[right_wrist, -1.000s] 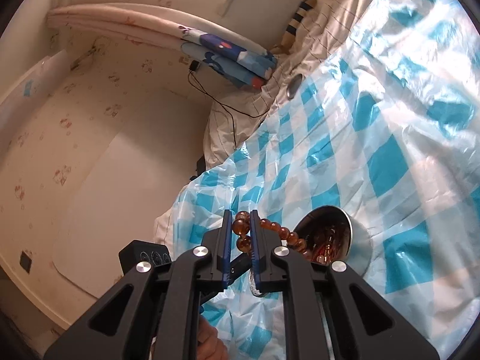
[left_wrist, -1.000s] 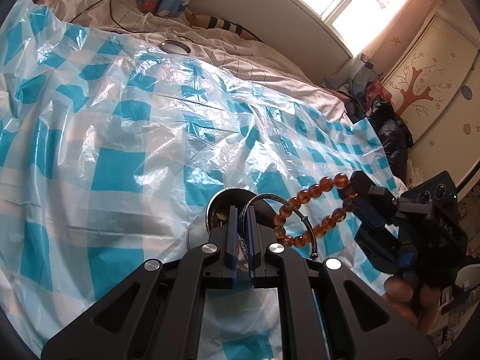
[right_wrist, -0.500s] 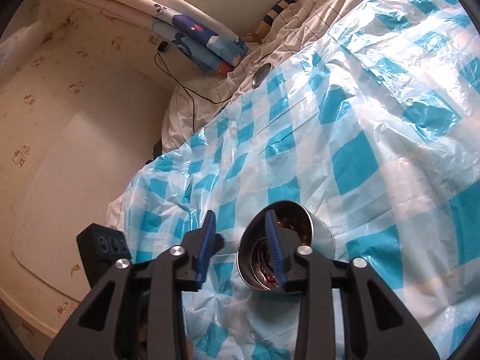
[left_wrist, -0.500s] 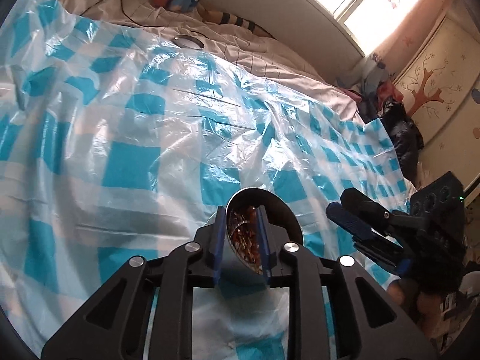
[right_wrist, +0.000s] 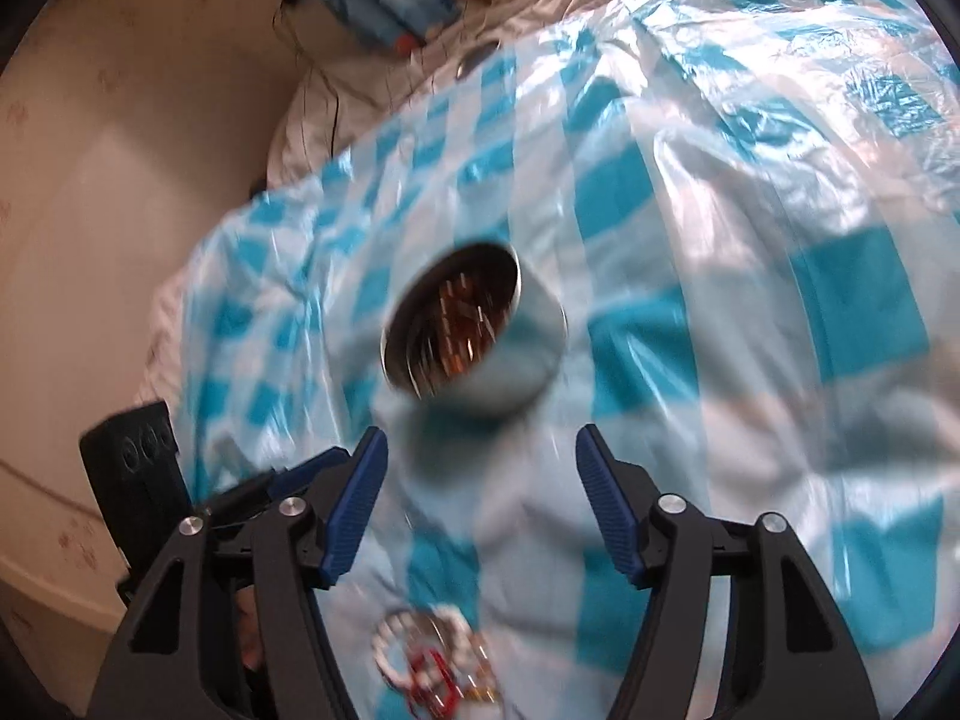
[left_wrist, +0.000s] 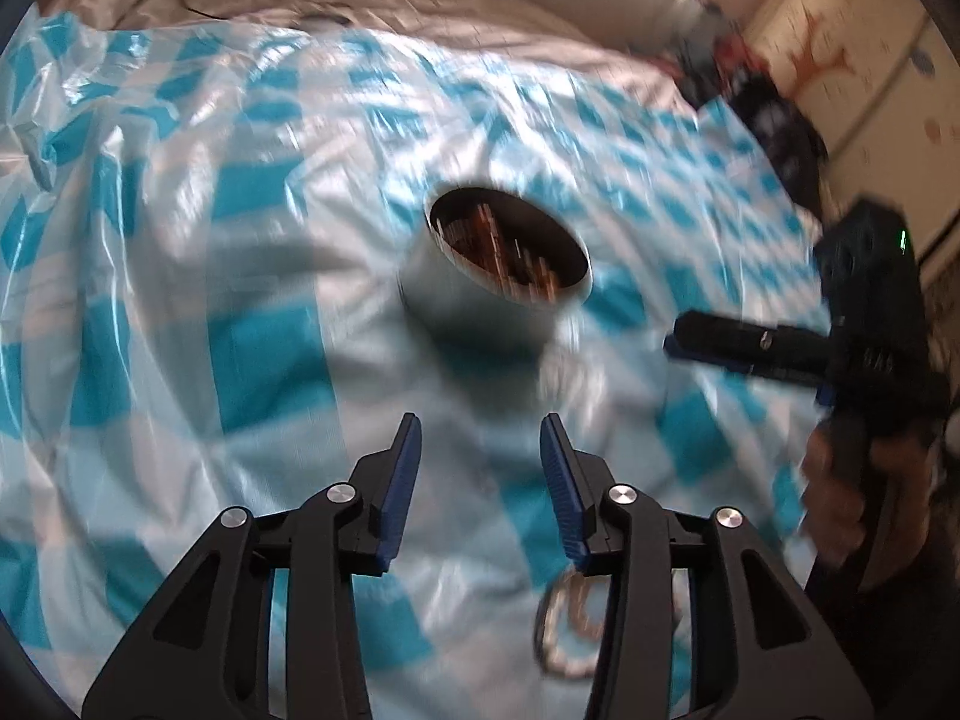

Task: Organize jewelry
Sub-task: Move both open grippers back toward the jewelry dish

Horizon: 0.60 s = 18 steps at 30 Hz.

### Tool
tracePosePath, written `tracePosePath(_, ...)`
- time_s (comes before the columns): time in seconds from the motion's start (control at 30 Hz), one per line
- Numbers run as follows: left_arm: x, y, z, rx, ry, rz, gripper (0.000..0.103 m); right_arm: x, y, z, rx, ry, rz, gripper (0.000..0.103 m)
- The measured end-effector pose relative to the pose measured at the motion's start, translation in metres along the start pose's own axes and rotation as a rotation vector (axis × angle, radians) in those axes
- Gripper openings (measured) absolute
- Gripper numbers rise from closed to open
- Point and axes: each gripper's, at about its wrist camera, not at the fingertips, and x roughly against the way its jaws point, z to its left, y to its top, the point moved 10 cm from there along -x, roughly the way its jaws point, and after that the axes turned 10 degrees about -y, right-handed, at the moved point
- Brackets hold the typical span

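Both grippers, left (left_wrist: 479, 468) & right (right_wrist: 480, 492), are hanging spread wide, empty. Tin (right_wrist: 480, 336) is sitting beyond fingertips, tilted on soft sheet (right_wrist: 750, 192); any nudge risks tipping it. Loose jewelry (right_wrist: 432, 672) is lying under fingers.

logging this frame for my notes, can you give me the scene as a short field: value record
surface: blue-and-white checked plastic sheet over a bed
container: round metal tin, upright, open top
tin contents: amber beads, blurred
loose jewelry: small pile on the sheet, near side of the tin
left hand-held gripper: open, empty, short of the tin
right hand-held gripper: open, empty, short of the tin
image quality: motion blur in both views
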Motion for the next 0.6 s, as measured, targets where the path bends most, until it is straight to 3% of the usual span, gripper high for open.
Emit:
tracePosePath(0.1,-0.006,-0.020,-0.007,-0.084,0.032,0.069,0.041,-0.006,-0.025,0.007,0.091,-0.038,0.093,0.064)
tracePosePath(0.23,-0.014,-0.040,-0.015,-0.169,0.049,0.132,0.042,-0.005,-0.036,0.010,0.156,-0.079,0.113,0.065)
tracePosePath(0.6,-0.019,-0.043,-0.026,-0.246,0.056,0.128,0.042,0.007,-0.039,0.000,0.150,-0.105,0.104,0.071)
